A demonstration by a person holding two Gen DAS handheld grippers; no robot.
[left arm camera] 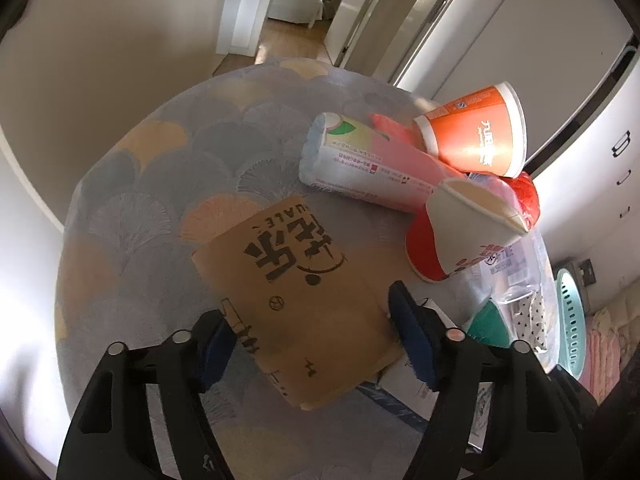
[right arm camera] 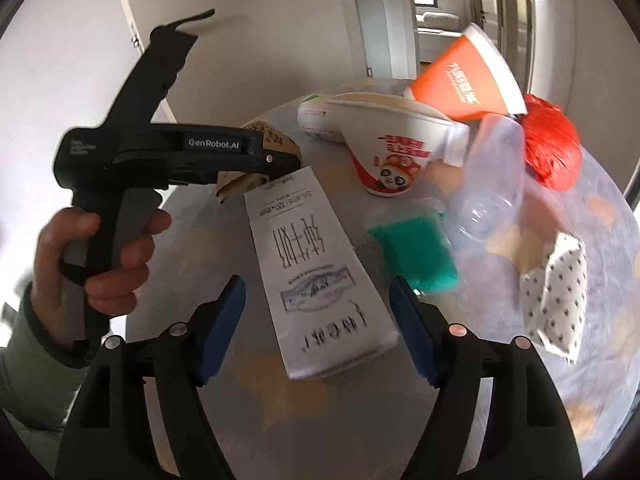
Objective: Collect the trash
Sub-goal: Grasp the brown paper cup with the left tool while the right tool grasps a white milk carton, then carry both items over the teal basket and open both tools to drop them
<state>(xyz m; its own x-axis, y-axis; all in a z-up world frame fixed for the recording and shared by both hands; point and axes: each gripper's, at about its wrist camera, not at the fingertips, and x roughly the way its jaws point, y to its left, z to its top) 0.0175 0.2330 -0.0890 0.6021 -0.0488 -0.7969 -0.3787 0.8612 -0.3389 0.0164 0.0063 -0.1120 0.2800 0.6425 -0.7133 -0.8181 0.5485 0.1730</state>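
Note:
Trash lies on a round table with a patterned cloth [left arm camera: 160, 184]. My left gripper [left arm camera: 312, 340] is open, its blue pads on either side of a brown paper bag [left arm camera: 296, 296] with black characters. My right gripper [right arm camera: 316, 324] is open, its pads on either side of a white carton [right arm camera: 316, 272] lying flat. Behind lie a pink and white carton [left arm camera: 368, 160], an orange paper cup [left arm camera: 476, 132], a red and white cup [left arm camera: 456, 228] on its side, a red crumpled bag [right arm camera: 552, 152], a clear plastic bottle [right arm camera: 488, 184], a green packet [right arm camera: 416, 248] and a dotted wrapper [right arm camera: 556, 296].
The left hand-held gripper body [right arm camera: 160, 148] and the hand on it show at the left of the right wrist view. A mint green basket [left arm camera: 572, 320] stands beside the table at the right. A white cabinet [left arm camera: 592, 160] and a hallway [left arm camera: 304, 8] lie beyond.

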